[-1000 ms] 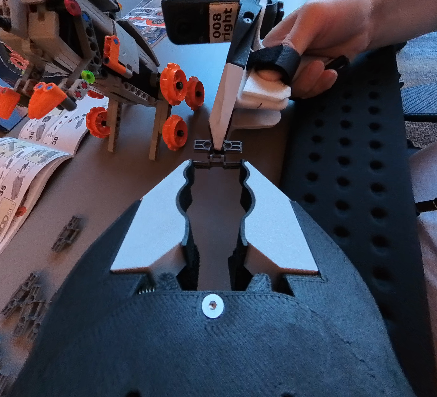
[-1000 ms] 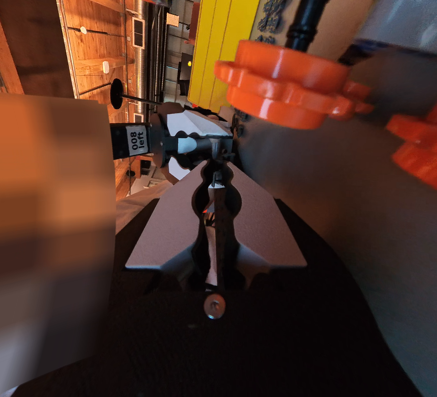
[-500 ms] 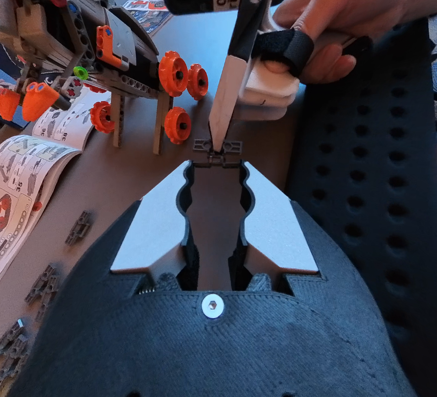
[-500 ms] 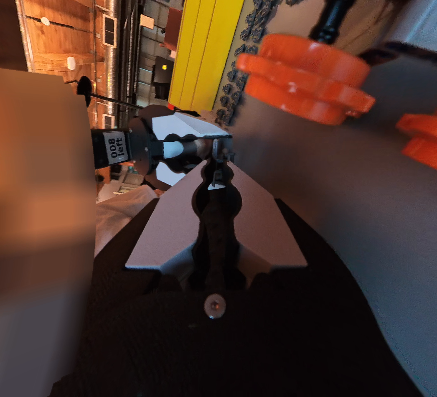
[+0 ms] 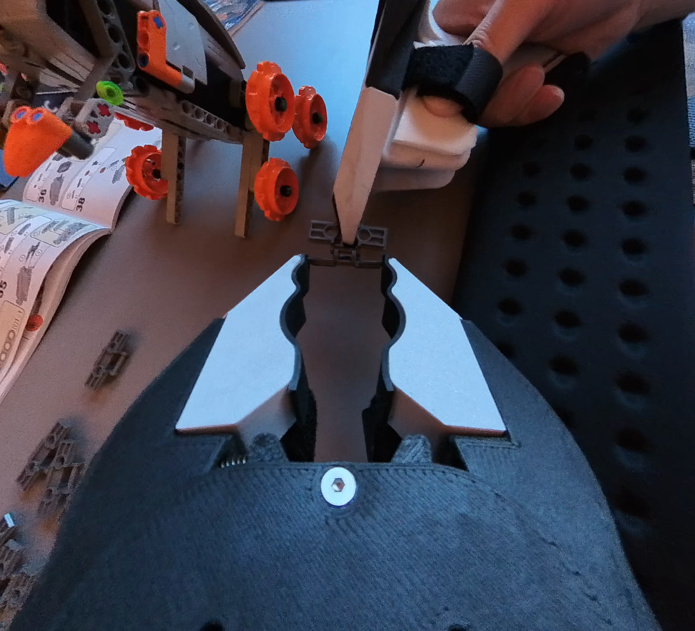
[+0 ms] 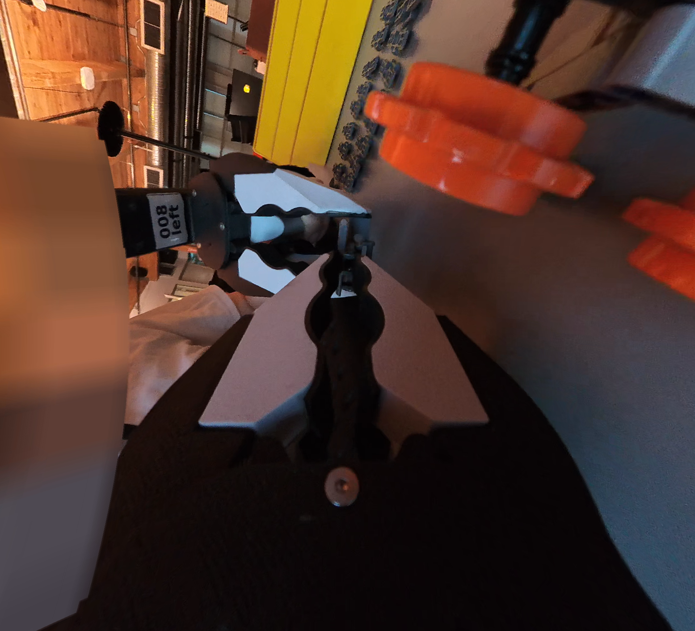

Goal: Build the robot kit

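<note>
My left gripper (image 5: 345,260) is shut on a small dark grey track link (image 5: 344,264), held by its ends between the fingertips just above the brown table (image 5: 210,282). My right gripper (image 5: 348,233) comes down from above, held by a hand (image 5: 545,11). It is shut on a second grey link (image 5: 323,232) that touches the first. In the right wrist view my right gripper (image 6: 348,265) pinches its link (image 6: 344,284) edge-on. The left gripper (image 6: 334,237) meets it from the left.
A grey brick model with orange wheels (image 5: 269,100) stands close at the left. An open instruction booklet (image 5: 56,229) and loose grey links (image 5: 109,359) lie left. A black perforated chair (image 5: 583,274) is right. A yellow box (image 6: 319,49) stands beyond. My left and right fingertips are right by each other.
Both grippers keep their grip and the two links stay together. The right gripper's body and the hand have come closer and higher in the left wrist view.
</note>
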`<state>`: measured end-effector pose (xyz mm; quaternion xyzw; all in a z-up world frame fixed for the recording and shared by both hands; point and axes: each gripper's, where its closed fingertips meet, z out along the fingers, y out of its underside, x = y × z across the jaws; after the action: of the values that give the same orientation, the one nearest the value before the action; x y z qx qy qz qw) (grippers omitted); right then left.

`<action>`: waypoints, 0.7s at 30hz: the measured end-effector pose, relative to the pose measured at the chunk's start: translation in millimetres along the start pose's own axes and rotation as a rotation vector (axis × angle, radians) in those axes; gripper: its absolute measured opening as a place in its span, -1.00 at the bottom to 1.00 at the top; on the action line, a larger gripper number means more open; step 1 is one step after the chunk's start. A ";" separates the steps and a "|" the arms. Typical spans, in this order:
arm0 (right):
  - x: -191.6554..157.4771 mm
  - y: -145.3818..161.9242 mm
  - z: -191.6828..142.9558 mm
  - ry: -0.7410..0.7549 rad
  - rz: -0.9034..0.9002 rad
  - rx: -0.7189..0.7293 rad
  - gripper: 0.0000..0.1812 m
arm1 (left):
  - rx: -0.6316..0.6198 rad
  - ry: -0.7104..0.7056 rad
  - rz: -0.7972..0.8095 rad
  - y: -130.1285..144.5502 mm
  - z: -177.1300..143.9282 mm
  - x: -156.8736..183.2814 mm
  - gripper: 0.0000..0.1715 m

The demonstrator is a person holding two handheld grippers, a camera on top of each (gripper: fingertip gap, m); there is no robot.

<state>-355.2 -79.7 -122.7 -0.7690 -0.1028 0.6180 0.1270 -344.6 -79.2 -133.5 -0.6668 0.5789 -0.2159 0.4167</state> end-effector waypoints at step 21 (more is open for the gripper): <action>47.5 -1.0 -81.0 0.776 -0.445 -0.350 -0.92 | -0.083 -0.018 0.022 11.6 7.8 0.2 -0.56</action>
<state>-265.9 -69.3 -149.8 -0.9121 -0.3124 0.2165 0.1538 -345.4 -76.8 -147.2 -0.6791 0.5907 -0.1811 0.3963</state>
